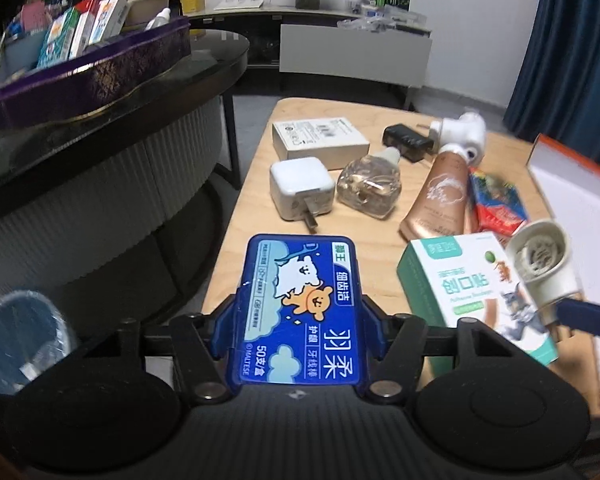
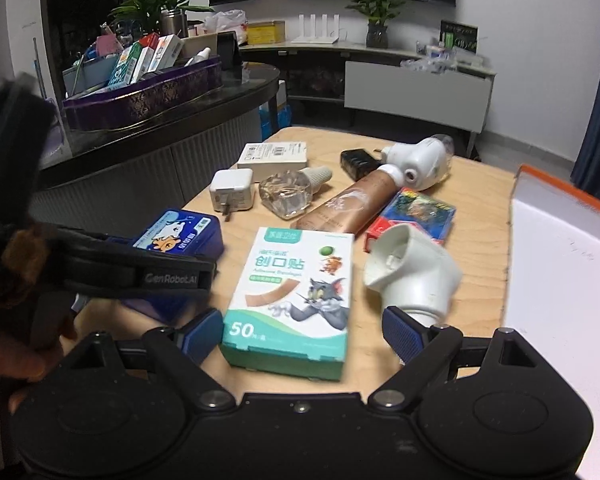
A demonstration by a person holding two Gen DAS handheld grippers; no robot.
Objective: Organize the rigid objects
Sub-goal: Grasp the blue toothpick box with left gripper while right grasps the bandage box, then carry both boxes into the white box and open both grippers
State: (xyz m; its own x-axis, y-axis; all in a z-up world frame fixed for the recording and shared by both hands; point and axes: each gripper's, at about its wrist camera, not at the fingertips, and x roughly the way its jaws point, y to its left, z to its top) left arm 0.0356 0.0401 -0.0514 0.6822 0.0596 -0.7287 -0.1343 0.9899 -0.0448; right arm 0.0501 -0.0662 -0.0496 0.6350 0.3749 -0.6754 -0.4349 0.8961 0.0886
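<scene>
A blue floss-pick box (image 1: pixel 300 308) lies at the near left edge of the wooden table (image 1: pixel 256 160), and my left gripper (image 1: pixel 299 326) is shut on its two long sides. From the right wrist view the same blue box (image 2: pixel 180 236) shows behind the left gripper's (image 2: pixel 168 278) arm. My right gripper (image 2: pixel 303 332) stands open around a green-and-white plaster box (image 2: pixel 296 300), with a gap at the right pad. A white plug-in holder (image 2: pixel 414 276) lies just beyond that right fingertip (image 2: pixel 404 334).
Further back on the table lie a white charger (image 1: pixel 302 190), a clear bottle (image 1: pixel 370 188), a white carton (image 1: pixel 320 142), a black adapter (image 1: pixel 406 142), a rose tube (image 1: pixel 436 196) and a red-blue pack (image 1: pixel 496 200). An orange-edged white box (image 2: pixel 560 264) stands at the right. A purple basket (image 1: pixel 88 76) sits on the dark table at left.
</scene>
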